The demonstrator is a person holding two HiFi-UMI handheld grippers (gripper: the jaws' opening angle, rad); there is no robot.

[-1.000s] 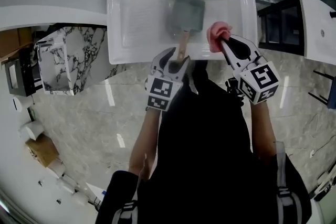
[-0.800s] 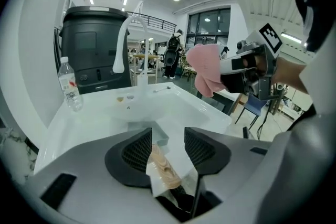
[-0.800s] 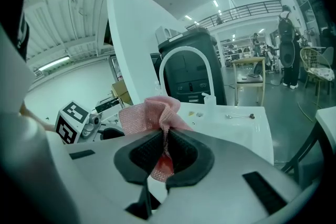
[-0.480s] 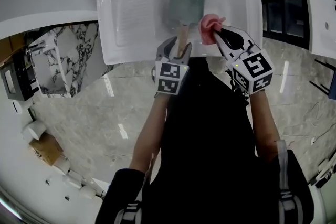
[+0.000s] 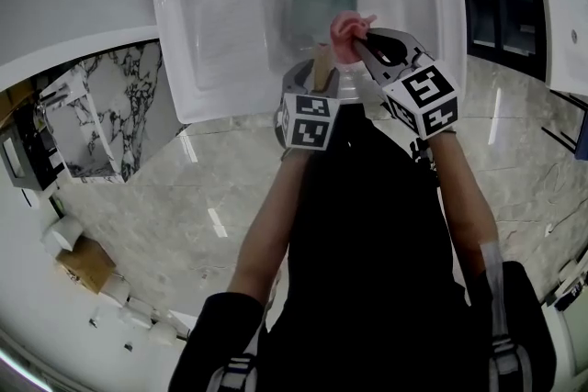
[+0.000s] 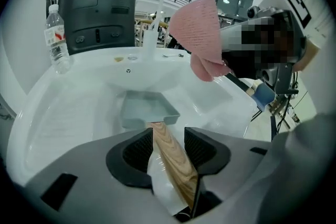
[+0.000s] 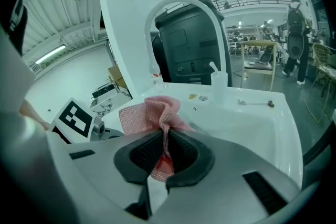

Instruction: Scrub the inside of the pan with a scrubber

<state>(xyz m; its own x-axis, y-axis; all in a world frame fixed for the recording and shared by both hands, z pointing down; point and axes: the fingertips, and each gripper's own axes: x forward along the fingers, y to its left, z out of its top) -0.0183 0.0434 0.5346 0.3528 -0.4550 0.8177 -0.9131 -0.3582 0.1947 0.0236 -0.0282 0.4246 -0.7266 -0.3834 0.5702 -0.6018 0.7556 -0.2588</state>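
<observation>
Two grips: left gripper [image 6: 168, 140] clamps the pan handle [image 6: 176, 165], right gripper [image 7: 164, 148] the pink mesh scrubber [image 7: 151, 113]. We note a water bottle [image 6: 56, 39] at the sink [image 6: 63, 113] corner; overhead, scrubber overlaps the pan [image 5: 317, 0].

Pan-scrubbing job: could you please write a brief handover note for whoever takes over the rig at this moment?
Left gripper: closed on the wooden handle of the pan, which is down in the sink.
Right gripper: closed on the pink scrubber, held above the sink, clear of the pan.
Done: both things gripped.
To do: lower the scrubber into the pan and scrub its inside.
</observation>
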